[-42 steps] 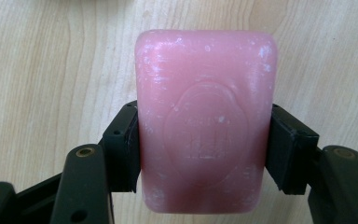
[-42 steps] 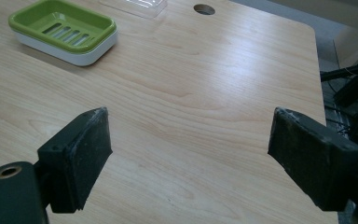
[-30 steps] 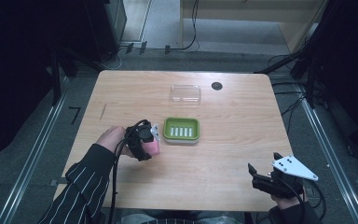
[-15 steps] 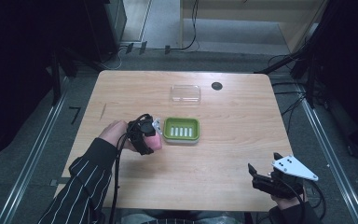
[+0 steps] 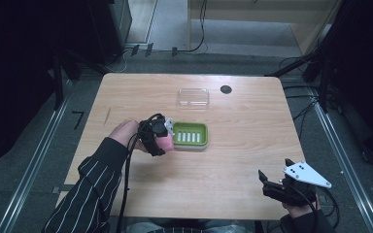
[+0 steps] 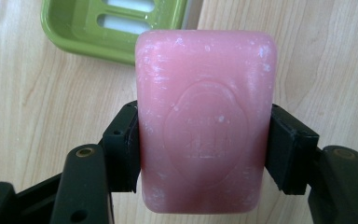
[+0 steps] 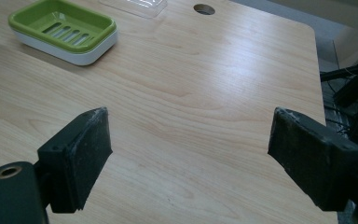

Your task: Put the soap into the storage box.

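A light wooden table (image 5: 243, 145) is standing in a dark room with cables trailing over the floor. A green soap dish (image 5: 190, 135) is sitting just ahead of the left gripper (image 6: 204, 140), with a clear plastic lid (image 5: 193, 97) lying beyond it. The left gripper is clamping a pink soap bar (image 6: 205, 119) between its jaws. The right gripper (image 7: 191, 158) is hanging spread wide, holding nothing, well apart from the dish.

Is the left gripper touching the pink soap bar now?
Touching. In the left gripper view, both black fingers of the left gripper press against opposite sides of the pink soap bar, with no gap visible.
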Available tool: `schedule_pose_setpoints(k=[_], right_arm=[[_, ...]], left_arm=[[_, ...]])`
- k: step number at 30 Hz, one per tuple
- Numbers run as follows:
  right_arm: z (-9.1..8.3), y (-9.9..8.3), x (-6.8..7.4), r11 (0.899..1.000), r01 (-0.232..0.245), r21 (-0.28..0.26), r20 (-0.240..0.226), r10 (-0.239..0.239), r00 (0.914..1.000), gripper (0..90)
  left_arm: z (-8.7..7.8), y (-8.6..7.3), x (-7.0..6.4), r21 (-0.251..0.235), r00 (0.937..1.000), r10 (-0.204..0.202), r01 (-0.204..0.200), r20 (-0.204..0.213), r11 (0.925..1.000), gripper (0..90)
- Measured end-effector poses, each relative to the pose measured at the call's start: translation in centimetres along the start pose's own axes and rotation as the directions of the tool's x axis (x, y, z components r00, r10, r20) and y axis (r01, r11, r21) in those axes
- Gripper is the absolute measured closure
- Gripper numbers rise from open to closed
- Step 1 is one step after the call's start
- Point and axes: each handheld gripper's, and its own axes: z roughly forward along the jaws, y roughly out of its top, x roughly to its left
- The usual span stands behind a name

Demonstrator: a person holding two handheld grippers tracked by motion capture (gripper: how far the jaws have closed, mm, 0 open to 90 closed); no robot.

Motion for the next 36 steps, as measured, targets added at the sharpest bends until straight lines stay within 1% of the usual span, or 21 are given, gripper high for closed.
schedule_pose_setpoints(k=[4, 6, 7, 9, 13, 15, 18, 20, 26, 29, 30, 36], right_arm=[[0.0, 0.0, 0.0, 1.000, 0.001, 0.000, 0.000, -0.001, 1.0000, 13.5], [0.0, 0.0, 0.0, 1.000, 0.001, 0.000, 0.000, -0.001, 1.0000, 13.4], [0.0, 0.0, 0.0, 1.000, 0.001, 0.000, 0.000, -0.001, 1.0000, 13.5], [0.0, 0.0, 0.0, 1.000, 0.002, 0.001, -0.002, -0.002, 1.0000, 13.5], [0.0, 0.0, 0.0, 1.000, 0.002, 0.002, -0.002, -0.002, 1.0000, 13.4], [0.0, 0.0, 0.0, 1.000, 0.000, 0.001, -0.002, 0.000, 1.0000, 13.5], [0.0, 0.0, 0.0, 1.000, 0.001, 0.001, -0.001, -0.001, 1.0000, 13.5], [0.0, 0.0, 0.0, 1.000, 0.004, 0.002, -0.001, -0.004, 1.0000, 13.5], [0.0, 0.0, 0.0, 1.000, 0.003, 0.002, -0.001, -0.003, 1.0000, 13.4], [0.0, 0.0, 0.0, 1.000, 0.002, 0.000, -0.002, -0.002, 1.0000, 13.5], [0.0, 0.0, 0.0, 1.000, 0.001, 0.000, -0.002, -0.001, 1.0000, 13.5], [0.0, 0.0, 0.0, 1.000, -0.001, 0.001, 0.000, 0.001, 1.0000, 13.5]], left_arm=[[-0.1, 0.4, 0.2, -0.008, 0.9999, 0.011, -0.011, -0.002, 0.9999, 38.9], [-0.2, 0.7, 0.4, -0.017, 1.0000, 0.008, -0.008, -0.002, 0.9998, 38.9], [-0.2, 0.8, 0.4, -0.011, 0.9999, 0.014, -0.014, -0.002, 0.9998, 38.9], [-0.2, 1.1, 0.6, -0.014, 0.9998, 0.020, -0.020, -0.004, 0.9997, 38.9], [-0.1, 1.4, 0.9, -0.006, 0.9997, 0.025, -0.025, -0.006, 0.9997, 38.9], [0.0, 1.5, 1.0, -0.013, 0.9998, 0.019, -0.019, -0.001, 0.9997, 38.9], [0.0, 1.8, 1.3, -0.016, 0.9996, 0.026, -0.026, -0.004, 0.9995, 38.9], [0.1, 2.2, 1.5, -0.015, 0.9994, 0.033, -0.033, 0.003, 0.9993, 38.9], [0.3, 3.1, 1.8, -0.020, 0.9987, 0.050, -0.050, -0.001, 0.9985, 38.9], [0.4, 3.4, 2.0, -0.020, 0.9989, 0.046, -0.046, -0.004, 0.9987, 38.9], [0.4, 3.5, 2.1, -0.018, 0.9985, 0.055, -0.055, -0.006, 0.9983, 38.9], [0.5, 3.8, 2.5, -0.027, 0.9985, 0.054, -0.054, -0.008, 0.9982, 38.9]])
